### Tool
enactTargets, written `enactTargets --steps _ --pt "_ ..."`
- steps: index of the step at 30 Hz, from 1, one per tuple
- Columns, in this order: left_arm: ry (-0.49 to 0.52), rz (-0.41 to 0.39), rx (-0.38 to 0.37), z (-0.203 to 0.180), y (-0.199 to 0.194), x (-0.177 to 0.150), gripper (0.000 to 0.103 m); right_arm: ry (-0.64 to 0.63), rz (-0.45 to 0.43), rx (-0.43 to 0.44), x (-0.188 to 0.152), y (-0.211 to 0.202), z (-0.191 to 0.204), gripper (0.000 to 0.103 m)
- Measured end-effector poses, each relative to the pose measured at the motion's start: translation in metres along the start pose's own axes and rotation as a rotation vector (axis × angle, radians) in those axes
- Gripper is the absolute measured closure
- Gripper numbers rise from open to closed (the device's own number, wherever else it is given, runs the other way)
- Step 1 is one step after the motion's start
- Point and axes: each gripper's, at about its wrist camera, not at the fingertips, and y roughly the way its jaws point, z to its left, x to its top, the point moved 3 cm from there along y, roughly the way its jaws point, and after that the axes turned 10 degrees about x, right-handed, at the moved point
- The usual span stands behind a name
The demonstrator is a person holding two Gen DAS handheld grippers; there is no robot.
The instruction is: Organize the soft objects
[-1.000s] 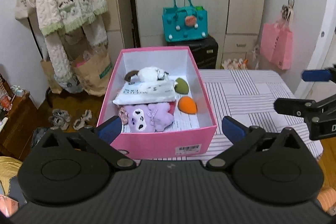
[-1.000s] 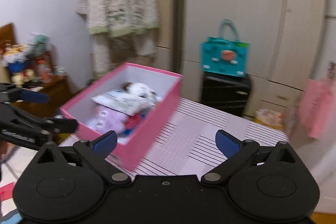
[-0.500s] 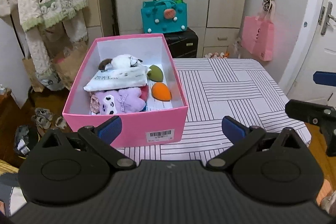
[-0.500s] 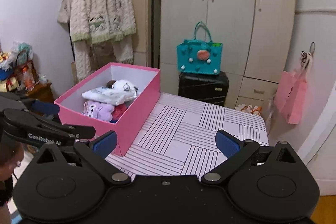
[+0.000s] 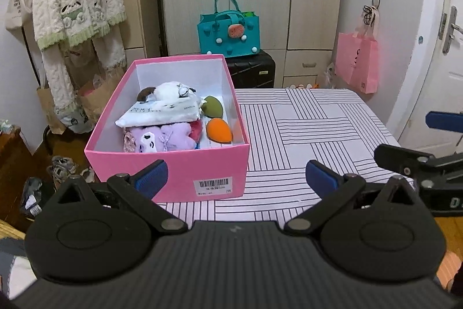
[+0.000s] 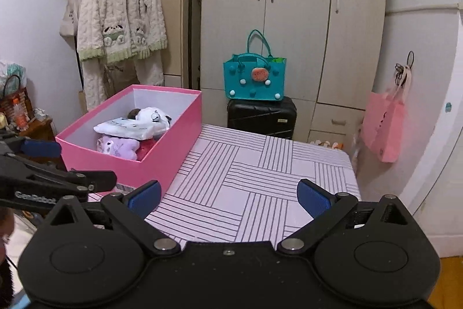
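Toys (image 5: 162,136), a pouch (image 5: 160,113) and two sponges (image 5: 218,130) lie together inside the pink box (image 5: 185,178) on the left of the bench (image 5: 303,135), so the sorting seems nearly finished. Both the left gripper (image 5: 235,174) and the right gripper (image 6: 228,194) hang over the near edge with jaws wide apart and nothing between them, probably because no soft thing lies outside the box.

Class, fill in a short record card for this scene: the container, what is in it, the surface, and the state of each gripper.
container: pink box, open, no lid in view
contents: white plush, white pouch, purple plush, green sponge, orange sponge
surface: striped table, nothing loose on it
left gripper: open, empty, before the box
right gripper: open, empty, over the table
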Motion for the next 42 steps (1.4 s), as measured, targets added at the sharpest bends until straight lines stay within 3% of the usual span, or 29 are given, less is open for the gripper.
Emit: enactTargets --steps 9,12,23,29,42 --pt "0.007 0.035 0.026 0.001 0.011 -0.004 0.000 0.028 -0.035 -0.040 -0.004 -0.005 -0.009 0.001" --pt "0.017 0.024 0.055 0.000 0.012 -0.006 0.000 0.045 -0.045 -0.082 -0.008 -0.004 -0.012 0.001" --pt "0.001 0.020 0.086 -0.001 0.019 -0.010 0.000 0.043 -0.033 -0.116 -0.016 0.006 -0.014 0.001" --pt "0.016 0.023 0.120 -0.001 0.019 -0.010 0.000 0.086 -0.078 -0.159 -0.014 0.002 -0.020 0.001" --pt "0.015 -0.004 0.090 -0.004 0.008 -0.007 0.000 0.090 -0.066 -0.141 -0.016 0.002 -0.021 0.001"
